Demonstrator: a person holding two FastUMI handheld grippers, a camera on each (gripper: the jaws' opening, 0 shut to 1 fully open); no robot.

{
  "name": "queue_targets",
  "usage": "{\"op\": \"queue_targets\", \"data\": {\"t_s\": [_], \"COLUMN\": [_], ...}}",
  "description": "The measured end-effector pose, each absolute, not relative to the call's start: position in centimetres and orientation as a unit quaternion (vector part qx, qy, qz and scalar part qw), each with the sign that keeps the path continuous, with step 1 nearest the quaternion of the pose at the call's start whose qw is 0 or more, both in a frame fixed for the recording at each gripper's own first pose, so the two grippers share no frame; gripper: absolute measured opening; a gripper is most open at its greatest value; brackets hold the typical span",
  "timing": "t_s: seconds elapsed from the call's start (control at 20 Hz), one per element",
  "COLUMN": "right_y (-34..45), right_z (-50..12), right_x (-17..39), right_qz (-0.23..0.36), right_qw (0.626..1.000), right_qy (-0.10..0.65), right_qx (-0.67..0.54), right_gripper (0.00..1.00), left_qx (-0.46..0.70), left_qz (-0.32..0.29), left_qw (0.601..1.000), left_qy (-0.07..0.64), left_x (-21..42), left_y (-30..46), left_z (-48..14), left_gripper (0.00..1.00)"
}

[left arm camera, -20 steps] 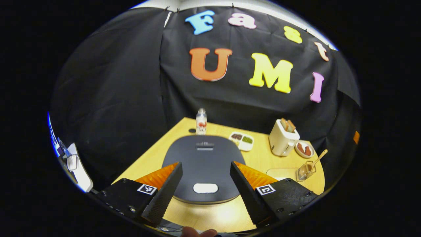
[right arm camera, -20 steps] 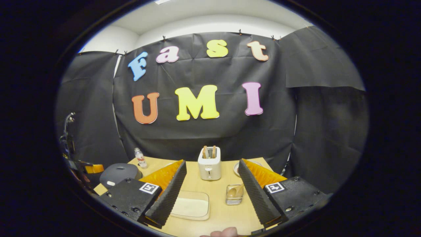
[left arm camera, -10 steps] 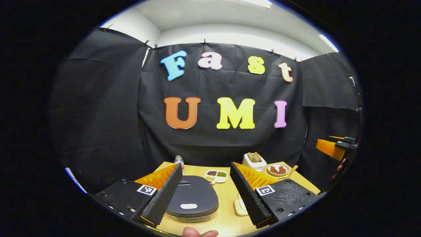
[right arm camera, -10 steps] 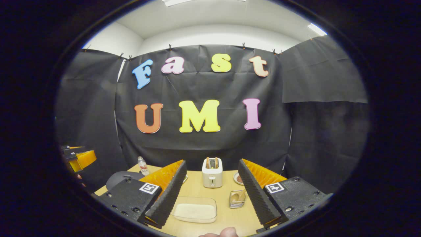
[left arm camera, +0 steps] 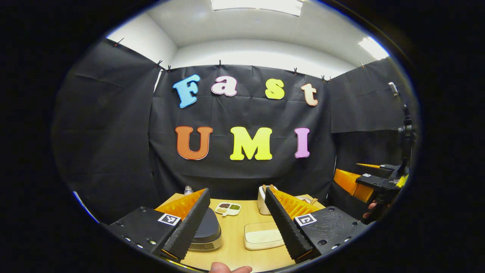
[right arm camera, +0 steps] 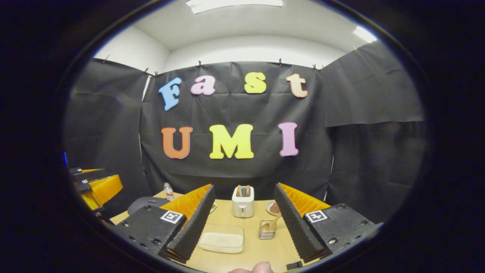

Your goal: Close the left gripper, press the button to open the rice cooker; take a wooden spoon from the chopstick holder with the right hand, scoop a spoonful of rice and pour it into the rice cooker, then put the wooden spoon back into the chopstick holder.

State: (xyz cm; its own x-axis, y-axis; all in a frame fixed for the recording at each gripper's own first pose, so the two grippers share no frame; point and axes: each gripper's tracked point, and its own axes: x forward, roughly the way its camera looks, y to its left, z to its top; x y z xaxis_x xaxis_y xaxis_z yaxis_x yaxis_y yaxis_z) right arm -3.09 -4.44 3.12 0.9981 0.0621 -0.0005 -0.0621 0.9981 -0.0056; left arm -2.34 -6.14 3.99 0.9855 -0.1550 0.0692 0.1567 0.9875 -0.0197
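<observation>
My left gripper (left arm camera: 237, 195) is open and held back from the table with nothing between its fingers. The dark rice cooker (left arm camera: 209, 230) sits low on the left with its lid down, partly hidden by the left finger. A clear dish of rice (left arm camera: 261, 236) lies right of it. My right gripper (right arm camera: 244, 189) is open and empty too, above the near table edge. Ahead of it stand the rice dish (right arm camera: 221, 242) and the wire chopstick holder (right arm camera: 266, 229) with the wooden spoon (right arm camera: 273, 222) leaning in it. The rice cooker (right arm camera: 141, 205) shows far left.
A white toaster (right arm camera: 243, 203) stands at the back of the wooden table (right arm camera: 257, 250), with a small plate of food (right arm camera: 273, 207) to its right. A water bottle (right arm camera: 168, 191) and a divided sauce dish (left arm camera: 227, 208) sit near the back. Black cloth walls close round the table.
The left gripper has drawn back and tilted up from just above the cooker lid, which now looks small and low. The right gripper has also risen slightly. Both stay open.
</observation>
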Motion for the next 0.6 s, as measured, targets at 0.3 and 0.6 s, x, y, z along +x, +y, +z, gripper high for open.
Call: {"op": "queue_targets", "data": {"t_s": [0.3, 0.6], "right_y": [-6.8, -8.9], "right_z": [1.9, 1.4], "right_x": [-5.3, -6.3], "right_qz": [0.049, 0.018], "right_qw": [0.999, 1.000], "right_qy": [-0.001, 0.016], "right_qx": [0.011, 0.019], "right_gripper": [1.00, 0.99], "left_qx": [-0.001, -0.006], "left_qz": [-0.051, -0.048], "left_qw": [0.998, 0.999], "left_qy": [-0.023, -0.015], "left_x": [-4.6, -5.0], "left_y": [-7.9, -8.8], "left_z": [3.2, 3.3], "left_gripper": [0.94, 0.94]}}
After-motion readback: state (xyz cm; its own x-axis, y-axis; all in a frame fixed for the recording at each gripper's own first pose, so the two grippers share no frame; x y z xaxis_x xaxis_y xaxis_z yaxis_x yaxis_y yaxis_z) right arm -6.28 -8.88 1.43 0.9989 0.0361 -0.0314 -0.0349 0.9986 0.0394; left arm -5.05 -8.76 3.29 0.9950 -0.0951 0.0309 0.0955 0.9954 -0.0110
